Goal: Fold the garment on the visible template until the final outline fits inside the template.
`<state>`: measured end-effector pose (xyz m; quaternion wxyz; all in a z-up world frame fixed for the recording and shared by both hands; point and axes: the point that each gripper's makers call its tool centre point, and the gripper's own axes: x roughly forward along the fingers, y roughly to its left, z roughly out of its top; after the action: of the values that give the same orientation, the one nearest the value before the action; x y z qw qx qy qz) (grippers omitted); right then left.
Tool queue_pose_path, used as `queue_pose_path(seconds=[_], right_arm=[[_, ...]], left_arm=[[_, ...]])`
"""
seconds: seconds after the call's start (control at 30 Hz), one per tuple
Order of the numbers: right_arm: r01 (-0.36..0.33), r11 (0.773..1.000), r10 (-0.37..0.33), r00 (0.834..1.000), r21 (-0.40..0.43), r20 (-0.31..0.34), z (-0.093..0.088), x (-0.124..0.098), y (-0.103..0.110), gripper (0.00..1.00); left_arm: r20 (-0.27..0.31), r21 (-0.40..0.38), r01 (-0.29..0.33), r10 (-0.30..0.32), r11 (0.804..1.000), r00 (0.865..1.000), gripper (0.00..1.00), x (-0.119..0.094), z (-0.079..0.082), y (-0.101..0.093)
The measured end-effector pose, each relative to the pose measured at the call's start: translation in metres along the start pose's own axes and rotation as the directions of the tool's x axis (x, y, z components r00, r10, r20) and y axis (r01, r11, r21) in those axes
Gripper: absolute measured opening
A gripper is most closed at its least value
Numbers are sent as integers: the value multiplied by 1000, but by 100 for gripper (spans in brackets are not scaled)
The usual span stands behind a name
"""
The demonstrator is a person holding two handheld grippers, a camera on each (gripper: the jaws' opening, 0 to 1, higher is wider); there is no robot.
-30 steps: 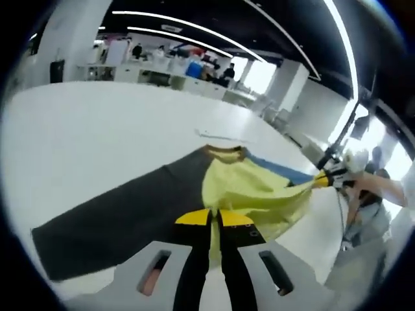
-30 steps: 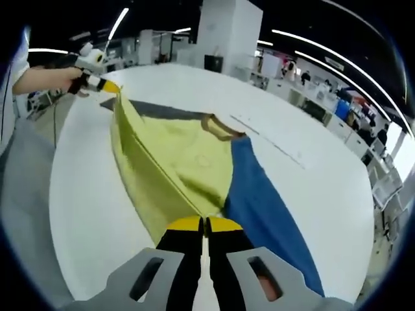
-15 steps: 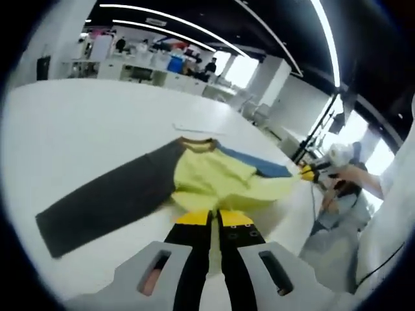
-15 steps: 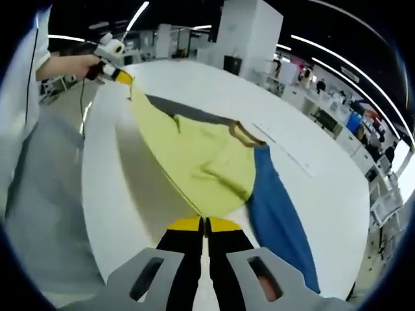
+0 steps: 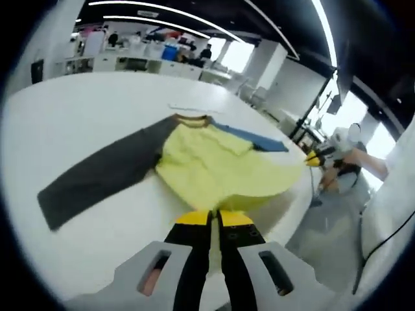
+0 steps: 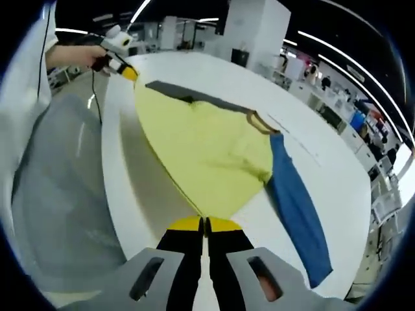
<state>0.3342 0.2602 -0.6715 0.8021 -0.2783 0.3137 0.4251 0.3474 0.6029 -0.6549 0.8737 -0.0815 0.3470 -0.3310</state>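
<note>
A shirt with a yellow body (image 5: 214, 168), a dark grey sleeve (image 5: 97, 181) and a blue sleeve (image 5: 253, 137) lies spread on the white table (image 5: 78, 110). My left gripper (image 5: 214, 218) is shut on one corner of the yellow hem. My right gripper (image 6: 204, 224) is shut on the other corner. The hem runs taut between them, along the table's near edge. In the right gripper view the yellow body (image 6: 207, 149) fans out, with the blue sleeve (image 6: 298, 210) to the right and the grey sleeve (image 6: 188, 97) far off. A thin line (image 5: 188, 107) is marked on the table beyond the collar (image 5: 191, 118).
The left gripper (image 6: 122, 67) shows at the upper left of the right gripper view, in a hand. At the right of the left gripper view is the right gripper (image 5: 316, 157). The person's grey clothing (image 6: 65, 194) is beside the table edge. Desks and people stand far behind.
Both grippers have drawn the hem back toward the table's near edge. The yellow body, bunched and lifted before, is now stretched out flatter, and both sleeves lie straighter.
</note>
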Motion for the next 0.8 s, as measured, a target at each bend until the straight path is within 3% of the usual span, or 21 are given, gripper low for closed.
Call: queue_pose_path(seconds=[0.8], right_arm=[[-27,999,28,998,32,-60,-39,7,56,3]], left_arm=[[-136,57,-16,23,998,990,0,-3,-63,-5]])
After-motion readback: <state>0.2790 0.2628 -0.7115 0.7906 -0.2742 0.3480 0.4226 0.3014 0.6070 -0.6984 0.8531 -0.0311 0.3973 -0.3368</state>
